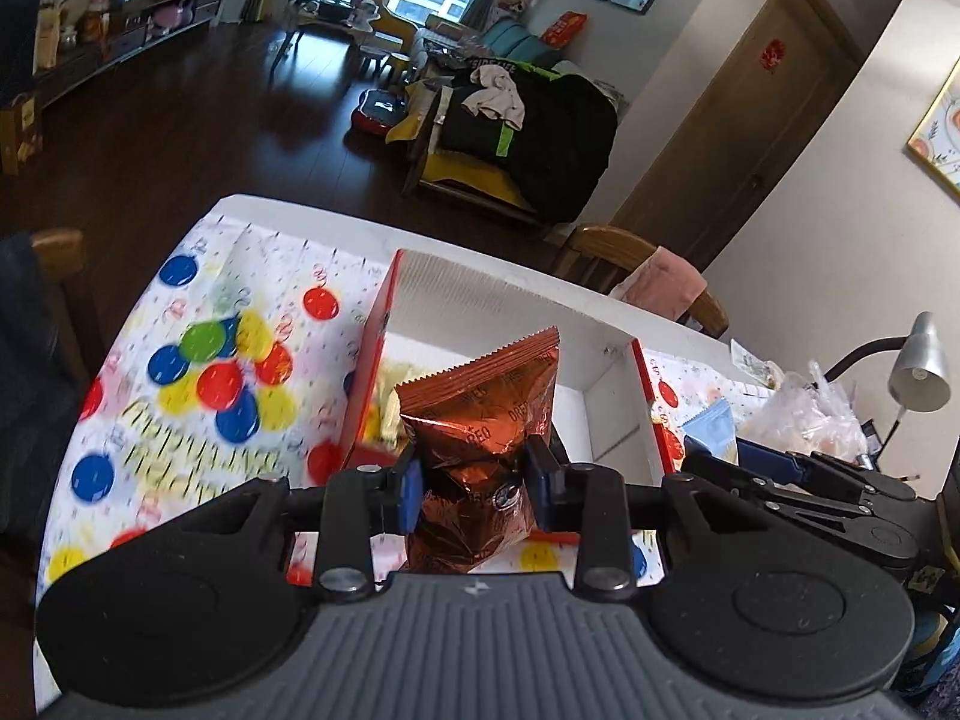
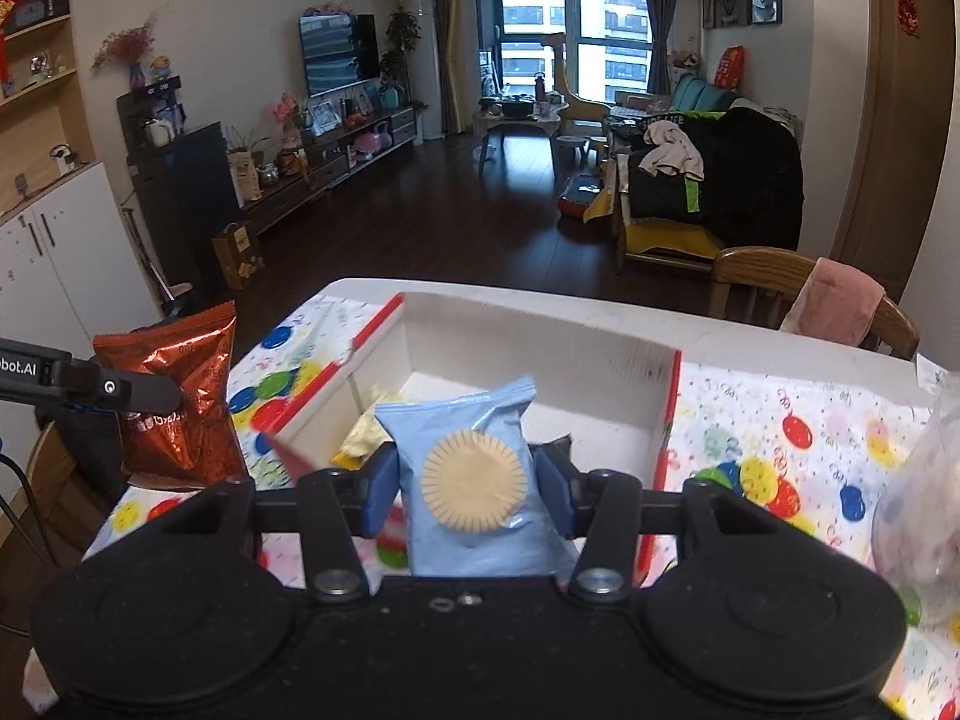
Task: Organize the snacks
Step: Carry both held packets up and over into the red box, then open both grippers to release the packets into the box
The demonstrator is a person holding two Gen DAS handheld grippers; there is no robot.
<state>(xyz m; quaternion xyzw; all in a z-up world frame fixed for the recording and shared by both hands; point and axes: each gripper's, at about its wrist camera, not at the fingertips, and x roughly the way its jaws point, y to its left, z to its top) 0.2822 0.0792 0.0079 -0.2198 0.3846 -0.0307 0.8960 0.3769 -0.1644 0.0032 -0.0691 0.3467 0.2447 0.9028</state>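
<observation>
My left gripper (image 1: 474, 480) is shut on an orange-brown foil snack packet (image 1: 486, 414), held upright in the air in front of the red-sided white box (image 1: 480, 294). In the right wrist view the same foil packet (image 2: 180, 402) hangs at the left, clamped by the left gripper (image 2: 150, 393). My right gripper (image 2: 471, 480) is shut on a light blue cookie packet (image 2: 474, 480) with a round biscuit printed on it, held over the near edge of the box (image 2: 540, 336). Yellow packets (image 2: 366, 438) lie inside the box at its left.
The box stands on a table with a balloon-print cloth (image 1: 198, 372). A clear plastic bag of snacks (image 1: 804, 414) and a desk lamp (image 1: 918, 366) sit at the right. A wooden chair with a pink cloth (image 2: 834, 300) stands behind the table.
</observation>
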